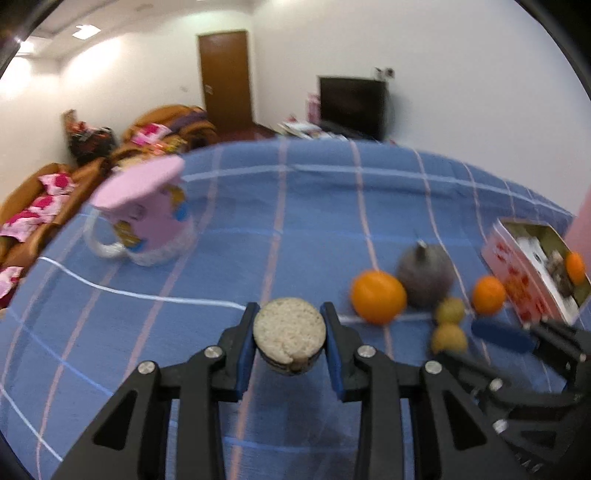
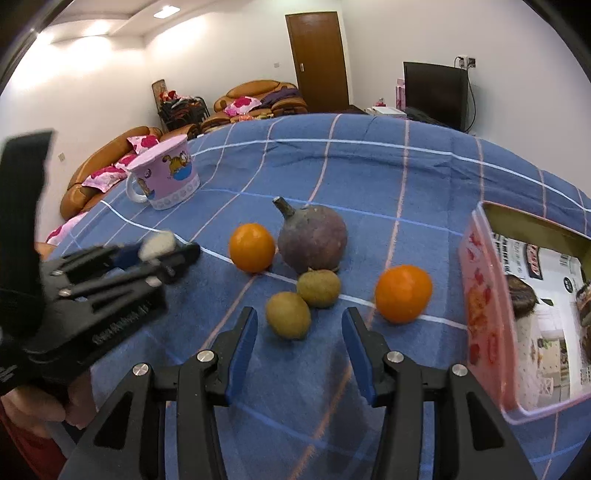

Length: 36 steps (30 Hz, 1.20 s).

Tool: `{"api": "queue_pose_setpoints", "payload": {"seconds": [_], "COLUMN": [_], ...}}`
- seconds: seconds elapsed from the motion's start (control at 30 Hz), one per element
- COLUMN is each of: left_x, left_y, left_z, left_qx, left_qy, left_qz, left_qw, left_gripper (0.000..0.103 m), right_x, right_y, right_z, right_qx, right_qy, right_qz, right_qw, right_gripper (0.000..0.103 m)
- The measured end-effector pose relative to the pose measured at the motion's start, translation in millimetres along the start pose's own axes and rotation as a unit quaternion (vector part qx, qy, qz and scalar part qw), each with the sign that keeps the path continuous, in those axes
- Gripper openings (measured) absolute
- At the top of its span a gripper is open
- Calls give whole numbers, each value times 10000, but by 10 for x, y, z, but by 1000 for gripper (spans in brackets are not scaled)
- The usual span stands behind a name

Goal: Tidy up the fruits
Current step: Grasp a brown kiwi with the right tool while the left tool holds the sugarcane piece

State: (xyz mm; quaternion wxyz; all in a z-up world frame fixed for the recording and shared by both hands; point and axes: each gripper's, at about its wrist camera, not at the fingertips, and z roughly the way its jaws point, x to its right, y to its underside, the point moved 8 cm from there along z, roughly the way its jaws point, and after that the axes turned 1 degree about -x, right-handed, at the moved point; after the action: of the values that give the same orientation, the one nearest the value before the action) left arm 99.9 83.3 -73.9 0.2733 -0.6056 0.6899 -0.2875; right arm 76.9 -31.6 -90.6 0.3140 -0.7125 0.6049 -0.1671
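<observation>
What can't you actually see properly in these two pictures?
- Box contents: right wrist view, cut off by the edge.
- Held round item: its underside is hidden in the left wrist view; blurred in the right.
- Mug: left wrist view, motion blur smears its print.

white ceiling lights (image 2: pixel 168 11) are flooding the room evenly, blooming into glare patches on the wall just below them. the blue checked cloth (image 2: pixel 369 177) is lying bright, and soft shadows are pooling under the fruits near the mangosteen (image 2: pixel 312 240). the left wrist view is smearing all over: the pink mug (image 1: pixel 147 218), well left of the mangosteen, is ghosting double. the right wrist view is staying sharper, though the left gripper (image 2: pixel 162 251) is blurring left of the mangosteen. fisheye distortion is bowing the cloth's stripes, and dark vignetting is cutting the corners.
</observation>
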Motion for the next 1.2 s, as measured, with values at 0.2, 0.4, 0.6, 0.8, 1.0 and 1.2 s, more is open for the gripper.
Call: {"api": "queue_pose_setpoints", "payload": {"seconds": [0.2,0.4,0.6,0.8,1.0,1.2], "left_x": [-66,-62,-56,-35,115,332], "left_y": [-39,-56,-127,-127,-124,-115], "left_z": [-83,-150,-229,-288,-373,-405], "left_qx": [221,390,691,843,1013,1029], "left_qy": [-182,-110,-197,-456,-492,-447], "left_qz": [-94,-115,-258,-433,-372,-264], "left_qw": [9995,9991,9971,9945,9929,9933], "left_gripper": [35,35,35,35,35,35], "right_x": [-93,-137,-60,58,222,397], "right_y": [23,52,-8,-48,-48,-24], "right_z": [127,30,-334,-648,-762,-829], "right_qx": [-239,-78,747,1474,1605,1627], "right_qy": [-3,-256,-170,458,648,701], "right_qz": [-140,-146,-132,-345,-347,-225], "right_qw": [9996,9995,9970,9874,9843,9839], "right_gripper": [30,29,29,29,29,29]}}
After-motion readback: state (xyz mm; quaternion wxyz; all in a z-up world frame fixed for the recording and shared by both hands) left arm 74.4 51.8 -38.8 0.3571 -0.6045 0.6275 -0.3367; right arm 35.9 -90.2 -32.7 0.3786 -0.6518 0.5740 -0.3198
